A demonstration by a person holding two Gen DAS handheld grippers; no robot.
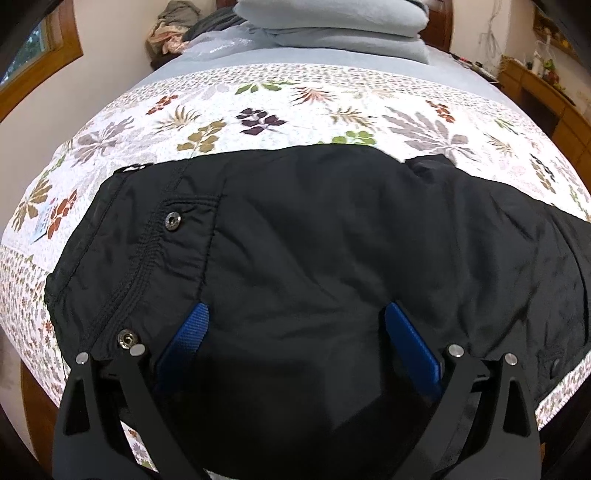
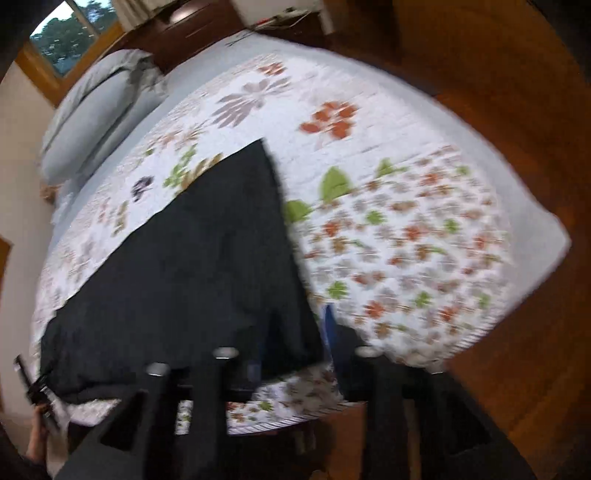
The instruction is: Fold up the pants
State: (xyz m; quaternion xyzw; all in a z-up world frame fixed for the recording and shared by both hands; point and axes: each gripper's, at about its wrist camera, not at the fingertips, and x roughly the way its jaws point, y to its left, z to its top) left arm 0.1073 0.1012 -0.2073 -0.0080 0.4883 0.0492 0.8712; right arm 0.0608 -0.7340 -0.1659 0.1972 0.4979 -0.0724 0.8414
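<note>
Black pants (image 1: 314, 240) lie flat across a floral bedspread (image 1: 258, 107), waistband with metal snaps (image 1: 173, 220) at the left. My left gripper (image 1: 295, 332) is open, its blue pads (image 1: 410, 343) spread wide with a fold of the pants bunched between them at the near edge. In the blurred right wrist view the pants (image 2: 192, 273) run from lower left to a pointed leg end. My right gripper (image 2: 295, 350) stands open around the near edge of the pants, one blue pad (image 2: 328, 325) showing.
Folded grey-blue bedding (image 1: 332, 26) and a heap of clothes (image 1: 173, 29) lie at the head of the bed. A wooden desk (image 1: 543, 96) stands at the right. Wooden floor (image 2: 498, 110) surrounds the bed corner. The person's other hand (image 2: 37, 435) shows at the lower left.
</note>
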